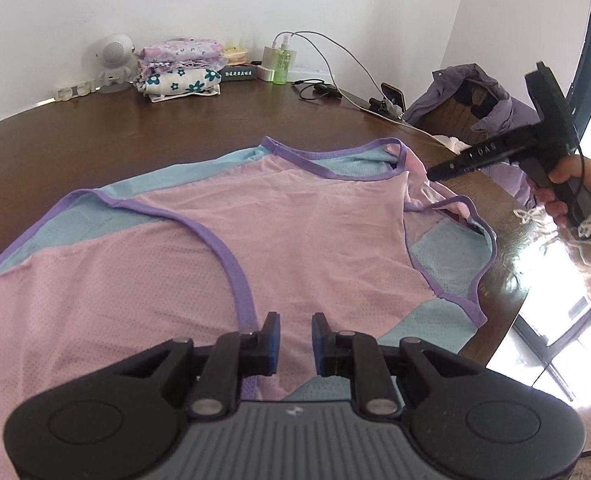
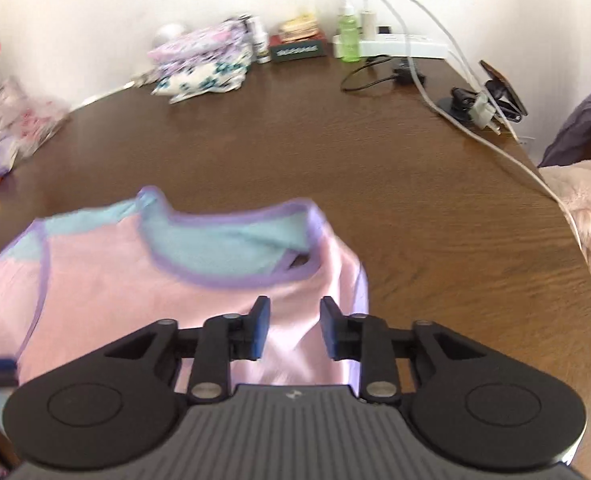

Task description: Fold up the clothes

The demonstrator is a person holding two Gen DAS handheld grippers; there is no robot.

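A pink mesh garment (image 1: pixel 303 232) with light blue panels and purple trim lies spread on the dark wooden table (image 1: pixel 135 136). It also shows in the right wrist view (image 2: pixel 107 276), with its neckline facing away. My left gripper (image 1: pixel 294 342) is open and empty, just above the garment's near part. My right gripper (image 2: pixel 294 328) is open and empty over the garment's right side. In the left wrist view the right gripper (image 1: pixel 431 174) shows from the side near the garment's right shoulder, held in a hand.
A stack of folded floral clothes (image 1: pixel 179 70) sits at the back by the wall, next to a white speaker (image 1: pixel 113 60), a green bottle (image 1: pixel 281 64) and a power strip with cables (image 2: pixel 399 44). A phone on a stand (image 1: pixel 391 98) is at the right edge. A purple jacket (image 1: pixel 491 120) hangs on a chair.
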